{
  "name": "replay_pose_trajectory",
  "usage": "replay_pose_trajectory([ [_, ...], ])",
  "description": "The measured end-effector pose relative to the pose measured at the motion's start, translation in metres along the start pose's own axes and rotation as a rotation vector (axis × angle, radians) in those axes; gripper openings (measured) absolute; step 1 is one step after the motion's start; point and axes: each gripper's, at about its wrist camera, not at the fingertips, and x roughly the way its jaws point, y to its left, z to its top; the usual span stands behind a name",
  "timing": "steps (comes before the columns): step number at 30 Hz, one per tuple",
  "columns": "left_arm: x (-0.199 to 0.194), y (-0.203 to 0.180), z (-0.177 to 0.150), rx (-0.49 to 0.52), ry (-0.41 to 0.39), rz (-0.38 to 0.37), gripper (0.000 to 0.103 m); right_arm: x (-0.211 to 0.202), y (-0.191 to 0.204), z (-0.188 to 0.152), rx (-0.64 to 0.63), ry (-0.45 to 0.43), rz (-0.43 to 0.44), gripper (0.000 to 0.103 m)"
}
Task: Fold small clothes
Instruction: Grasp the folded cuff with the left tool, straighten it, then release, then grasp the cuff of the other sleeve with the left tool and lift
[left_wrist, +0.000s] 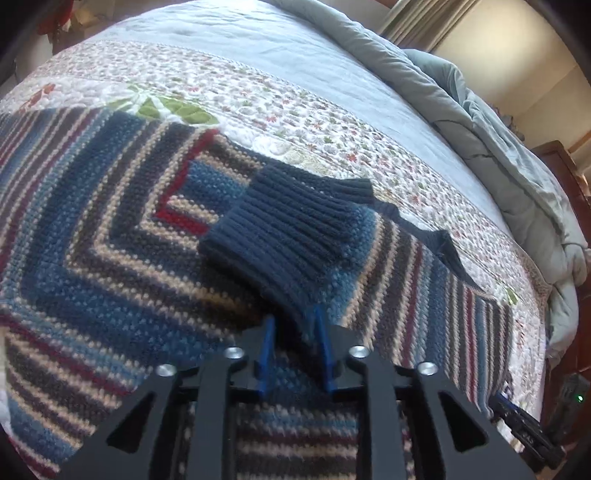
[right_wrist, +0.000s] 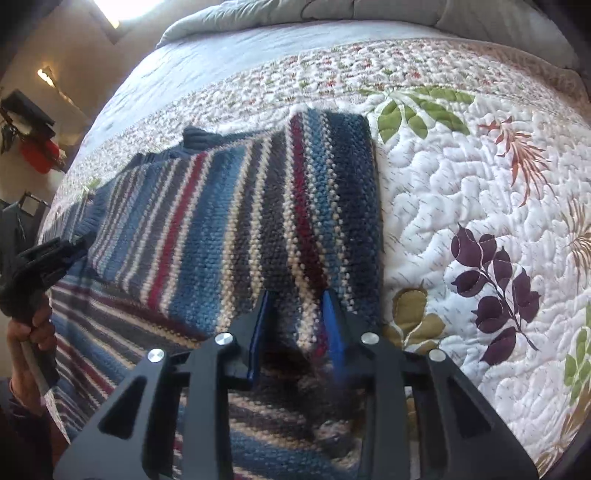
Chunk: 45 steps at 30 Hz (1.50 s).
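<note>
The striped knit sweater (left_wrist: 92, 229) lies spread on the bed's floral quilt (right_wrist: 461, 192). The left gripper (left_wrist: 293, 332) has its jaws clamped on the navy ribbed cuff (left_wrist: 280, 236), folded over the body. The right gripper (right_wrist: 299, 314) pinches a raised fold of the sweater's striped edge.

You see a bed under a floral quilt (right_wrist: 461, 184), a grey duvet (left_wrist: 480, 122) bunched at its far edge, cream walls (left_wrist: 498, 33)
</note>
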Motion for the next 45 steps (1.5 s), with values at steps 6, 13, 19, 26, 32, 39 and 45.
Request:
replay_pose_trajectory([
  [6,-0.041,0.013,-0.006,0.064,-0.039,0.055,0.04,-0.026,0.024,-0.009,-0.051,-0.061,0.052,0.045],
  [13,-0.024,-0.02,-0.009,0.136,-0.027,0.092,0.041,0.011,0.069,0.003,-0.046,0.032,0.121,0.045],
  [19,0.0,-0.008,-0.015,0.12,0.008,0.092,0.043,0.034,0.066,-0.003,-0.043,0.068,0.067,0.044],
  [26,-0.047,0.029,-0.019,0.121,-0.034,0.05,0.046,0.008,0.085,-0.006,-0.065,0.008,0.08,0.047],
  [32,-0.111,0.155,0.001,-0.016,-0.126,0.223,0.052,-0.002,0.116,-0.029,-0.145,0.013,0.099,0.049],
  [39,-0.157,0.305,0.038,-0.321,-0.219,0.321,0.051,0.017,0.144,-0.042,-0.238,0.012,0.033,0.054],
  [45,-0.151,0.354,0.07,-0.447,-0.232,0.239,0.051,0.028,0.143,-0.041,-0.247,0.014,0.001,0.055],
])
